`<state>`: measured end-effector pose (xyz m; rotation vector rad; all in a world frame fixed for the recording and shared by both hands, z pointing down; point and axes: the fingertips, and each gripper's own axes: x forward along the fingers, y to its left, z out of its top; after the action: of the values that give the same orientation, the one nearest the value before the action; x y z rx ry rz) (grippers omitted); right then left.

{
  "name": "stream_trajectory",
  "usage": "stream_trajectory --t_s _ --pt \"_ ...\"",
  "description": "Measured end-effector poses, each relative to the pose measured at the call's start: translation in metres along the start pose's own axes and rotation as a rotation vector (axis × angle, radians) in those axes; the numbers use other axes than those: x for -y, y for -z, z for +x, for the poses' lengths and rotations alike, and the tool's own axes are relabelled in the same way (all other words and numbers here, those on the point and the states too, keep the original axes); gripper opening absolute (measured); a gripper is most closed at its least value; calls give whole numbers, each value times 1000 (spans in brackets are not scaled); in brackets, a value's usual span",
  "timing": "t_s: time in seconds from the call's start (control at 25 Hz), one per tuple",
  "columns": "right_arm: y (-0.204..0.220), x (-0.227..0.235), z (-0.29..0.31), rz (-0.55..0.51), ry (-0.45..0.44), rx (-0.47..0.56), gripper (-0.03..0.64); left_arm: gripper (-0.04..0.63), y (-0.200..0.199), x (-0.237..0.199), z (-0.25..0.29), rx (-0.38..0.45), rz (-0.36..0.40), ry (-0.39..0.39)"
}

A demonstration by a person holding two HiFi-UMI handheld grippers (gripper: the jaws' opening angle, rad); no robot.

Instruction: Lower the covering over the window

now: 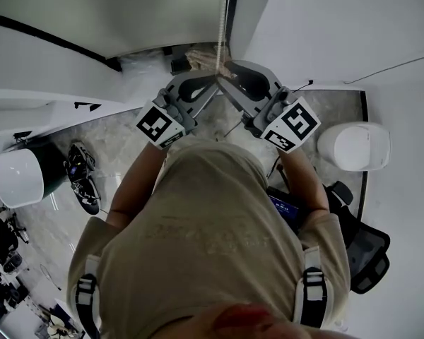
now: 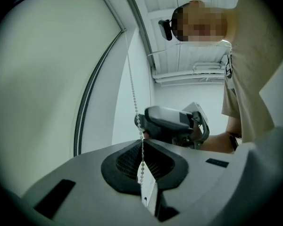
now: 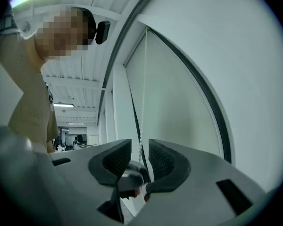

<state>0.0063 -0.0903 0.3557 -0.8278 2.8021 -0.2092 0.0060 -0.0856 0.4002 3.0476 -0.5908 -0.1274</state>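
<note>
Blind [image 2: 42,79]: pale, smooth sheet, faintly lit from behind, across the window straight ahead of me; I could not see its bottom edge.
Bead chain [image 2: 133,93]: thin white string of beads, hung taut beside the blind; my means of working it.
Left gripper [image 2: 142,163]: jaws closed on the chain, pinching it, I judged, for a pull.
Right gripper [image 3: 140,160]: jaws parted, chain running untouched between the pads; placed, I judged, for the next hold.
Wall [image 1: 339,27]: plain white, right of the chain.
</note>
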Motion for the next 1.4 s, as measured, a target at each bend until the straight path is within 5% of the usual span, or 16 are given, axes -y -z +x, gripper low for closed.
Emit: stream_trajectory --t_s 0.24,0.48,0.72,0.8,0.88,1.0,1.08,1.2,1.4 --pt "8 0 16 -120 86 -98 21 26 16 18 -1 -18 -41 20" --pt "34 11 8 -162 154 -156 14 90 -7 -3 -41 87 -150 12" --pt "63 13 4 -130 142 -219 14 126 -47 -7 1 50 -45 73" --pt "63 11 4 -118 142 -218 14 123 -43 -6 16 2 -38 72" --pt "62 9 4 -109 146 -216 14 26 -38 -6 19 -21 -51 68" --pt "59 -1 1 -116 97 -201 15 20 -41 -3 12 7 -65 65" --pt "51 -5 -6 -34 16 -138 17 20 -41 -6 4 16 -48 43" --pt "26 14 -20 143 18 -7 120 20 -26 -19 -9 -22 -31 12" --pt "8 9 -5 65 26 -21 118 20 8 -4 -13 -79 -68 34"
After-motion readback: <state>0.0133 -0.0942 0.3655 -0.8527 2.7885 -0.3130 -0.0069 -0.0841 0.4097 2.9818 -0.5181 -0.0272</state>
